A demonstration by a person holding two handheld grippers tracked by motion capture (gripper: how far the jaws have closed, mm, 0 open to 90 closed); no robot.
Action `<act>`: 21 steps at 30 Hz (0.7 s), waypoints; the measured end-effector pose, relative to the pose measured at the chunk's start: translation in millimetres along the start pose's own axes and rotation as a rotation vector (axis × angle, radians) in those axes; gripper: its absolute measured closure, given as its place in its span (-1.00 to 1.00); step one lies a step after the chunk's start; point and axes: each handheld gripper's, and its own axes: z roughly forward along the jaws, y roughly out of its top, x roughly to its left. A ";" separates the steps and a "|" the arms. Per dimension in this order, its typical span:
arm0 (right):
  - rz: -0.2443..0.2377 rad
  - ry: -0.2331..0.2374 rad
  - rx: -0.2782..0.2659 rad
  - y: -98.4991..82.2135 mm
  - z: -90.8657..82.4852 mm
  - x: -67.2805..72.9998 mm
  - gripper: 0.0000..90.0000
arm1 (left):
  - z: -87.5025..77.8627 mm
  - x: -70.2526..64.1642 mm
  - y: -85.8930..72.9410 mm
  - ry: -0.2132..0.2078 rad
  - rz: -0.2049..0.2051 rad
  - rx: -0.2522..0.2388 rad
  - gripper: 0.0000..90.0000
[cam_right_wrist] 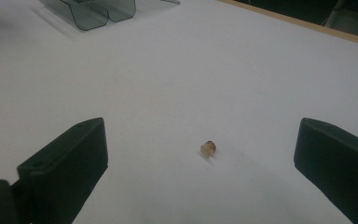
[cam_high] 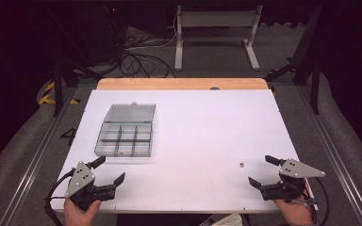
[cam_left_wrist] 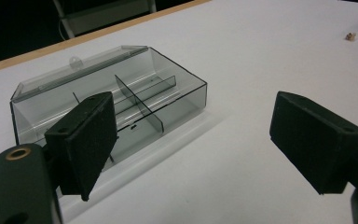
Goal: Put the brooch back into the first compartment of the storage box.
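Just ahead of the right gripper's (cam_right_wrist: 200, 163) spread jaws, a small bead (cam_right_wrist: 208, 148).

One clear compartment box (cam_high: 125, 135), one small bead (cam_high: 241, 165), perhaps amber, two grippers.

Small amber bead (cam_right_wrist: 208, 148) lying loose on white table (cam_right_wrist: 242, 74).

Compartment box (cam_left_wrist: 121, 93): clear smoke-grey plastic, glossy. Table top (cam_high: 193, 122): white, smooth, matt; far edge strip (cam_high: 179, 84) wood. Gripper pads (cam_left_wrist: 86, 140): black, matt, faintly textured.
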 end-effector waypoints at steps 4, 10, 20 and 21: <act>0.002 0.003 0.001 0.0 0.1 0.3 -0.92 | 0.9 -1.6 3.1 -0.001 0.014 0.006 -0.65; 0.004 0.004 0.003 0.2 0.7 0.5 -0.92 | 3.3 -4.2 10.3 -0.013 0.016 0.005 -0.64; 0.007 0.006 0.007 0.0 1.1 0.7 -0.92 | 15.4 -10.8 26.6 -0.060 0.017 0.006 -0.64; 0.007 0.006 0.008 -0.2 1.1 0.4 -0.92 | 16.9 -11.6 28.5 -0.065 0.020 0.006 -0.64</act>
